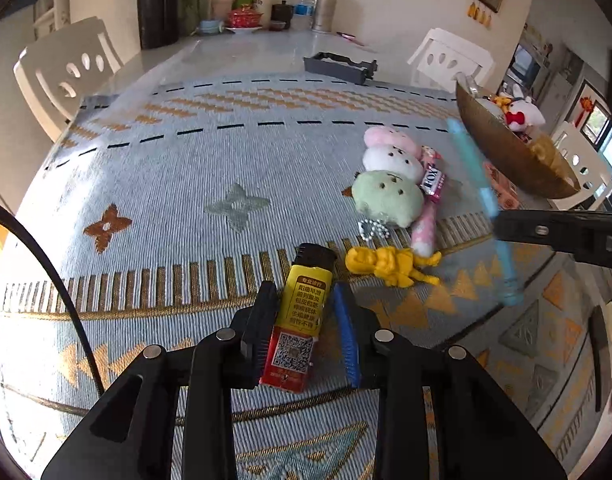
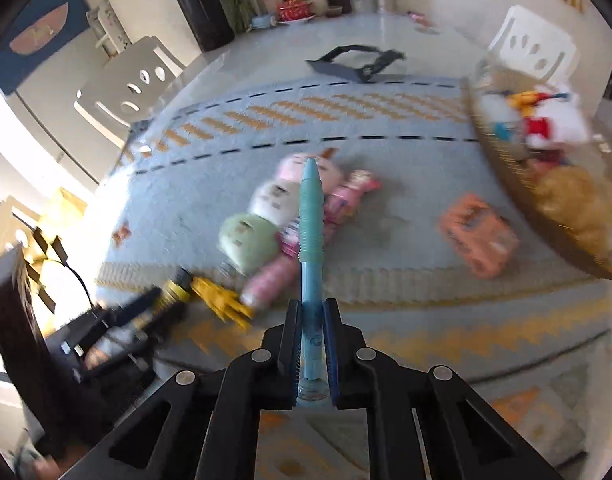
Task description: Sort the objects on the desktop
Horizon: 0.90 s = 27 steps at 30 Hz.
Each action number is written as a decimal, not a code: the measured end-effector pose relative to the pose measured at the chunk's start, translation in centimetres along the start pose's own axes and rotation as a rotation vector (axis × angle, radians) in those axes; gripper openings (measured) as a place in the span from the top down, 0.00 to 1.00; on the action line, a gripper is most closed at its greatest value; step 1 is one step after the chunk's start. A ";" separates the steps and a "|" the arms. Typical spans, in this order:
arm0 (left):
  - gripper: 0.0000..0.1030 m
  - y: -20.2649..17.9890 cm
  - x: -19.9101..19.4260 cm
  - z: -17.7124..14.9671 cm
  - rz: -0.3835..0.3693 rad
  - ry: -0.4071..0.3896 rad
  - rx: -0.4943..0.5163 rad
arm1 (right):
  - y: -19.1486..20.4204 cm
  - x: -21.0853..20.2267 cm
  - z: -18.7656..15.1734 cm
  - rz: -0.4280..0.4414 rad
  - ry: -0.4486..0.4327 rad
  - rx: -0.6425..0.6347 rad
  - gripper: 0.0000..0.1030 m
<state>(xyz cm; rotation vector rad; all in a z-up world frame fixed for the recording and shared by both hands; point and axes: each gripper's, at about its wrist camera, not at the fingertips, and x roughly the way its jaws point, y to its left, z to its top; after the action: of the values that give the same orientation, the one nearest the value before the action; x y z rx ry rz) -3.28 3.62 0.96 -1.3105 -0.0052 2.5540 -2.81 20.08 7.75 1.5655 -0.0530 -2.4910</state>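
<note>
My left gripper [image 1: 304, 304] is shut on a yellow and red lighter [image 1: 300, 320] with a black cap, held just above the patterned mat. My right gripper [image 2: 311, 322] is shut on a light blue pen [image 2: 311, 240] that points forward; the same pen [image 1: 482, 204] shows in the left wrist view, lifted above the mat. On the mat lie a pink, white and green plush string [image 1: 388, 172], a pink candy wrapper [image 1: 428, 204] and a yellow toy figure [image 1: 390, 264]. A woven basket [image 1: 502, 144] with toys sits at the right.
An orange packet [image 2: 480, 236] lies near the basket [image 2: 506, 168]. A grey tray [image 1: 340, 66] stands beyond the mat. Bottles, cups and a red bowl [image 1: 244, 18] line the table's far end. White chairs [image 1: 66, 72] stand on both sides.
</note>
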 end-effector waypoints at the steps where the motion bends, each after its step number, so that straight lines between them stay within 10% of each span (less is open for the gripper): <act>1: 0.73 -0.1 0.0 -0.1 0.002 -0.005 0.015 | -0.4 -0.2 -0.5 -0.026 0.006 -0.011 0.90; 14: 0.21 -3.2 1.0 -0.4 0.003 -0.002 0.160 | -3.7 2.0 -3.6 -0.077 0.089 0.101 0.76; 16: 0.00 -3.6 1.3 -0.4 0.012 0.012 0.187 | -3.6 2.0 -3.5 -0.083 0.076 0.105 0.75; 27: 0.00 -3.3 1.6 -0.3 0.024 0.028 0.166 | -2.9 2.7 -3.3 -0.126 0.060 0.098 0.73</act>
<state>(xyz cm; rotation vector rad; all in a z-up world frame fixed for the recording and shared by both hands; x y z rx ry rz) -3.10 7.15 -0.08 -1.2896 0.2240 2.4947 -1.38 22.68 3.54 1.7324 -0.0709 -2.5702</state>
